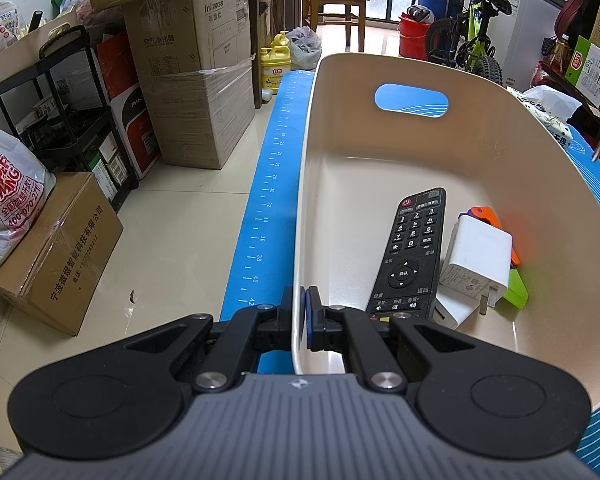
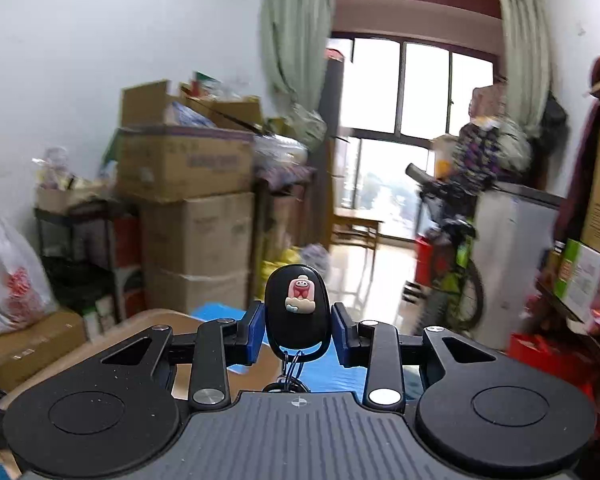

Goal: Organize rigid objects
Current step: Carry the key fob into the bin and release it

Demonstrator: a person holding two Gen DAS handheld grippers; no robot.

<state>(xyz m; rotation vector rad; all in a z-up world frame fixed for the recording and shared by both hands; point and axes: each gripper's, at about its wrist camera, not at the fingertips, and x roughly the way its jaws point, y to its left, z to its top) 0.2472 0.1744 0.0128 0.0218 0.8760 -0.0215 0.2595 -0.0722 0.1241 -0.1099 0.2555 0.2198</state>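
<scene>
The left gripper [image 1: 303, 320] is closed tight on the near wall of a cream plastic bin [image 1: 380, 152], one of its fingers [image 1: 287, 320] outside the wall and the other inside, with the blue pads pinching the thin rim between them. The bin stands on the counter, on a blue mat [image 1: 264, 208] printed with a white ruler scale along its left edge; an oval handle cut-out in the far wall shows more of the blue mat through it. Inside the bin a black remote control [image 1: 410, 252] lies flat on the floor of the bin with its red power button at the far end. Just to its right lies a white charger plug [image 1: 474, 260], touching or nearly touching the remote's edge, its metal prongs pointing toward the camera. Beyond the charger an orange piece [image 1: 488, 214] shows, and a green block [image 1: 516, 288] lies partly under the charger; a bit of purple is visible beside the orange, too small to identify. The right gripper [image 2: 298, 332] is held up in the air, looking across the room toward the window, and its fingers [image 2: 254, 330] stand partly open, closed on a black oval key fob [image 2: 296, 308] that carries a small pink cartoon figure on its face. The fob sits upright between the blue pads, with a key ring [image 2: 288, 380] hanging below it. The rim of the bin and a patch of the blue mat show low in the right wrist view, beneath the fob. The background there is blurred.
</scene>
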